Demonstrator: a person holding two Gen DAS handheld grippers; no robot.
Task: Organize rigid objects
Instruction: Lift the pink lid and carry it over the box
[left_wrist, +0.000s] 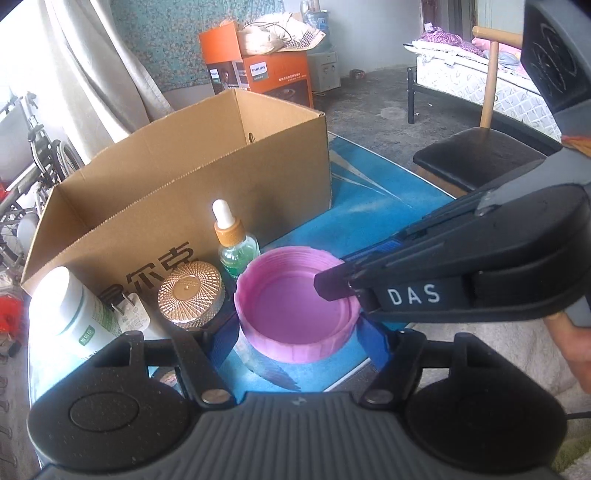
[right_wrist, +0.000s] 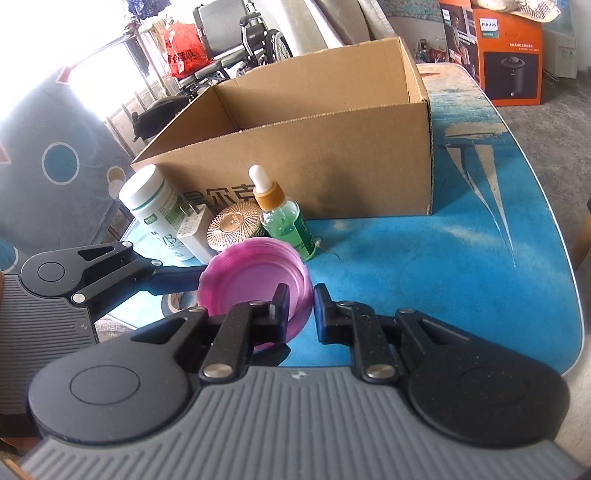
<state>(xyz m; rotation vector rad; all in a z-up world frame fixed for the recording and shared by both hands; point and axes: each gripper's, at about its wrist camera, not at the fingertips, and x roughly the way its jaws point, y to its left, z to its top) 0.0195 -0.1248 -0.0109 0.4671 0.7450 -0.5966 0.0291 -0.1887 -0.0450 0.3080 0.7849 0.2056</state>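
Both grippers grasp the pink lid (left_wrist: 301, 306), lifted just in front of the cardboard box (left_wrist: 207, 177): the left gripper (left_wrist: 299, 343) spans its width, and the right gripper (right_wrist: 301, 308) pinches its rim. A dropper bottle (left_wrist: 236, 245) stands against the box.

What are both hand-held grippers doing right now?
Left hand-held gripper: closed across the pink lid, holding it by its sides.
Right hand-held gripper: shut on the pink lid's rim.

The lid (left_wrist: 299, 314) sat before the box (left_wrist: 207, 173), dropper bottle (left_wrist: 236, 247) at its eleven o'clock, jar (left_wrist: 190, 293) at nine
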